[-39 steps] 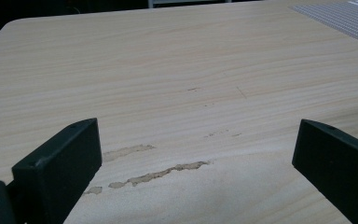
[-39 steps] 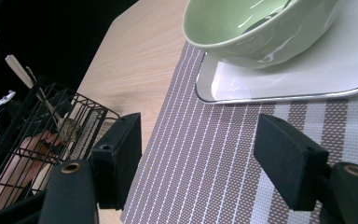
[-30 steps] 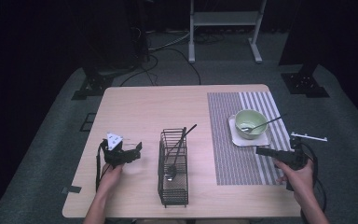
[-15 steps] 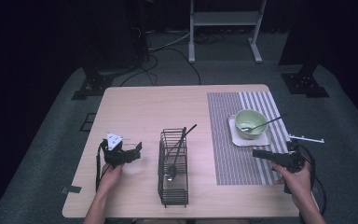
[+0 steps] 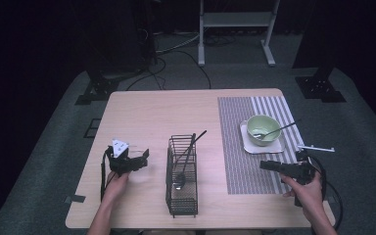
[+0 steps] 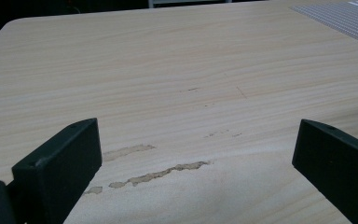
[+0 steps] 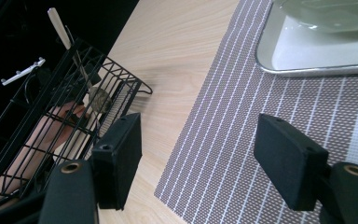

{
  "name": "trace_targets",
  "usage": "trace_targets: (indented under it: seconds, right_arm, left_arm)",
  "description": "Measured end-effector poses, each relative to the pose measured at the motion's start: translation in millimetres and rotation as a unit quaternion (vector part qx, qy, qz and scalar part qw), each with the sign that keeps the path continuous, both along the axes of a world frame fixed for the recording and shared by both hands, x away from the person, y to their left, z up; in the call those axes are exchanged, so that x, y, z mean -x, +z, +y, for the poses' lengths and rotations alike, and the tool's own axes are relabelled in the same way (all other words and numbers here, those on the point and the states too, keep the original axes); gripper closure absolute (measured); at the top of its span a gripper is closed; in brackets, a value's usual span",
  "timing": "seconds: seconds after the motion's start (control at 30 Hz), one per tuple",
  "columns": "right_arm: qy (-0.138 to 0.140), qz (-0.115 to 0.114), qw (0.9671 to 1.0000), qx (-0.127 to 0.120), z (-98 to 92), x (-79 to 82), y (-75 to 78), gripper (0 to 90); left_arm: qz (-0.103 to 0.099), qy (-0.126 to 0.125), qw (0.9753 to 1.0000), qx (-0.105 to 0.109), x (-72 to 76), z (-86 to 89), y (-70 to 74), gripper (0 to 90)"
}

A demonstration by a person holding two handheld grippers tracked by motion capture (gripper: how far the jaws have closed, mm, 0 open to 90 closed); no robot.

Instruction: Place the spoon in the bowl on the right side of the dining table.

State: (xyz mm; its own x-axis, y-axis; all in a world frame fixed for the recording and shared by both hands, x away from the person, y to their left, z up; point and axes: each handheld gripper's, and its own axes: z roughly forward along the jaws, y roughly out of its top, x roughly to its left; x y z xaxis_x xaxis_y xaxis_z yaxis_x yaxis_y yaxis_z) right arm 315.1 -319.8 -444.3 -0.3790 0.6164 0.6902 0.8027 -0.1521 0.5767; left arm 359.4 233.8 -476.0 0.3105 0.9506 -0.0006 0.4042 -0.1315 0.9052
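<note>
A black wire basket (image 5: 182,177) stands on the wooden table (image 5: 166,112) near its front edge, with a dark spoon (image 5: 185,161) leaning inside it; the basket (image 7: 65,116) also appears at the left of the right gripper view. On the striped placemat (image 5: 254,142) a green bowl (image 5: 263,129) with a spoon (image 5: 280,128) in it rests on a white square plate (image 5: 250,144). My left gripper (image 5: 144,159) is held left of the basket, open over bare wood (image 6: 191,93). My right gripper (image 5: 265,165) hovers over the mat's front part, open and pointing left toward the basket.
The plate's corner (image 7: 279,60) lies just ahead of my right jaws. A worn patch (image 6: 158,173) marks the wood between my left jaws. Beyond the table are a white metal stand (image 5: 235,22), cables (image 5: 176,49) and dark stand bases on grey carpet.
My right gripper has swung in from the table's right edge, leftward over the placemat, now aiming at the basket. The left gripper has stayed put.
</note>
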Motion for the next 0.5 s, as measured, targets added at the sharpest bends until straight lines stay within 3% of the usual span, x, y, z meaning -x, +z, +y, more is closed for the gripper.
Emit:
trace_targets:
  seconds: [0.5]
  right_arm:
    - [0.020, 0.001, 0.9998, 0.000, 12.0, 6.6, -3.5, 30.9]
  left_arm:
    - [0.000, 0.000, 1.0000, 0.000, 0.0, -0.1, 0.0, 0.3]
